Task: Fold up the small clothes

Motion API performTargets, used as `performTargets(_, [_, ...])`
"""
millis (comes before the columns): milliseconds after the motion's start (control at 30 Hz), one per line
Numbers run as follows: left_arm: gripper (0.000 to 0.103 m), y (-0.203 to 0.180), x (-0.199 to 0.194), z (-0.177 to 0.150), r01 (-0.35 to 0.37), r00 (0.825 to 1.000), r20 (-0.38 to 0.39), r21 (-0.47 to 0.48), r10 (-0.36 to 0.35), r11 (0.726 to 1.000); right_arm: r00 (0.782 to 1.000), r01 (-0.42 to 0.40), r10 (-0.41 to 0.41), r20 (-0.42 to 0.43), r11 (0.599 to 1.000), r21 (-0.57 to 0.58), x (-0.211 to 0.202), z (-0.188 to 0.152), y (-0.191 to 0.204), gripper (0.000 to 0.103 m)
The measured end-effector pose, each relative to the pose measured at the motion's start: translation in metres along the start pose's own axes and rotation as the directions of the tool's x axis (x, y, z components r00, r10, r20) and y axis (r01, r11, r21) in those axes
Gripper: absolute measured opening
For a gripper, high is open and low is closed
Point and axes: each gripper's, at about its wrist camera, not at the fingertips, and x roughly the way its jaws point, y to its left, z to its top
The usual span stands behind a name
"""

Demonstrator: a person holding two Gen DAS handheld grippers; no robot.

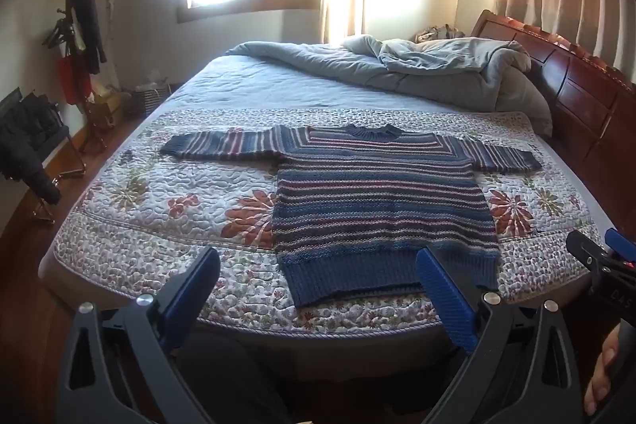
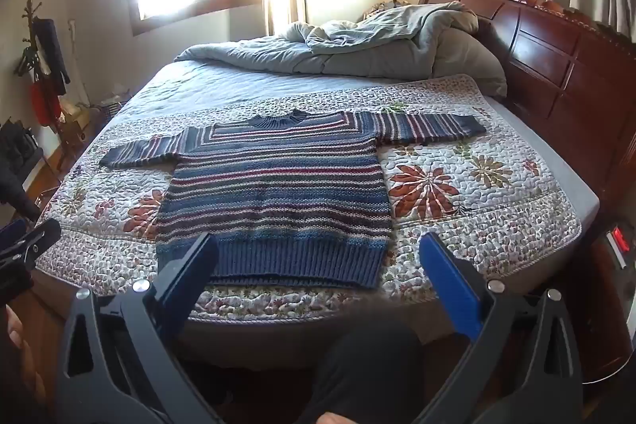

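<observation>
A small striped knit sweater (image 1: pixel 377 201) in blue, red and white lies flat on a floral quilt (image 1: pixel 159 201), both sleeves spread sideways, collar far, blue ribbed hem near. It also shows in the right wrist view (image 2: pixel 274 193). My left gripper (image 1: pixel 318 273) is open and empty, held near the bed's front edge, just short of the hem's left part. My right gripper (image 2: pixel 318 261) is open and empty, in front of the hem's right part. The right gripper also shows at the right edge of the left wrist view (image 1: pixel 600 257).
The quilt (image 2: pixel 477 217) covers the near half of a bed. A crumpled grey duvet (image 1: pixel 397 66) lies at the far end. A dark wooden headboard (image 1: pixel 576 94) runs along the right. A coat stand (image 1: pixel 75 58) and dark clothes stand at the left by the wall.
</observation>
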Motion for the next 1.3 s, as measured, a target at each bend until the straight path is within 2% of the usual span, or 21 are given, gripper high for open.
performTargets(1300, [0.099, -0.0005, -0.0039, 0.0063, -0.005, 1.0, 0.014, -0.005, 0.005, 1.0, 1.0, 0.013, -0.013, 0.015, 1.0, -0.008, -0.0005, 0.0051, -0.0004, 0.101])
